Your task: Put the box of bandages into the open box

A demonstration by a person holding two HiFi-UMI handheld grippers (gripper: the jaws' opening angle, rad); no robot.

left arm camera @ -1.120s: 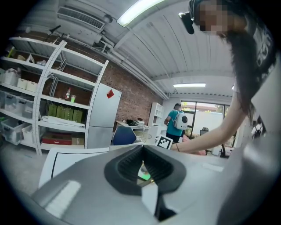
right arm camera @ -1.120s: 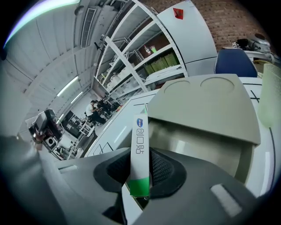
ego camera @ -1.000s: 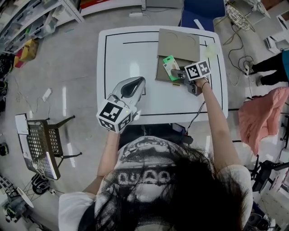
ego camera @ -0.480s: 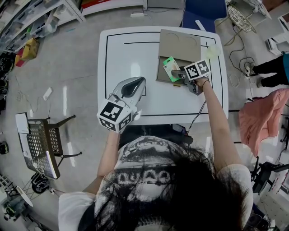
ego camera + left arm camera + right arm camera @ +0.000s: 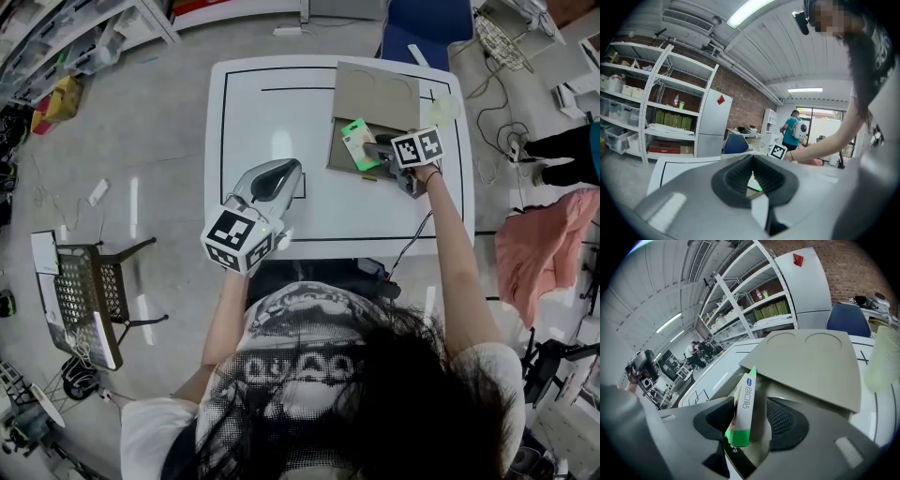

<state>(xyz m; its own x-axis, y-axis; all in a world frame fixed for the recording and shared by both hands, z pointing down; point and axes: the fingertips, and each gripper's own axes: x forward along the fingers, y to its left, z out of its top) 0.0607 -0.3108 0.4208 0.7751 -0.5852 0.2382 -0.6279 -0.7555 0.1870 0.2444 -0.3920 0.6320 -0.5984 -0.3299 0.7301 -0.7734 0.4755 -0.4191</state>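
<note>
The green and white box of bandages (image 5: 355, 143) stands on edge, tilted, at the mouth of the open cardboard box (image 5: 374, 95) on the white table (image 5: 272, 112). My right gripper (image 5: 380, 155) is at that box's near right side. In the right gripper view the bandage box (image 5: 744, 404) leans against the left pad, a gap shows at the right pad, and the jaws of the right gripper (image 5: 749, 420) are opening. The cardboard flap (image 5: 811, 362) lies beyond. My left gripper (image 5: 272, 178) hovers over the table's front left, its tips together and empty (image 5: 751, 161).
A pale translucent cup (image 5: 441, 106) stands right of the cardboard box. A blue chair (image 5: 422, 19) is behind the table. A metal rack (image 5: 89, 300) stands on the floor at left. Pink cloth (image 5: 544, 244) lies at right. A person in teal (image 5: 791, 133) stands far off.
The right gripper and the bandage box have shifted slightly to the right at the cardboard box. The left gripper has stayed in place.
</note>
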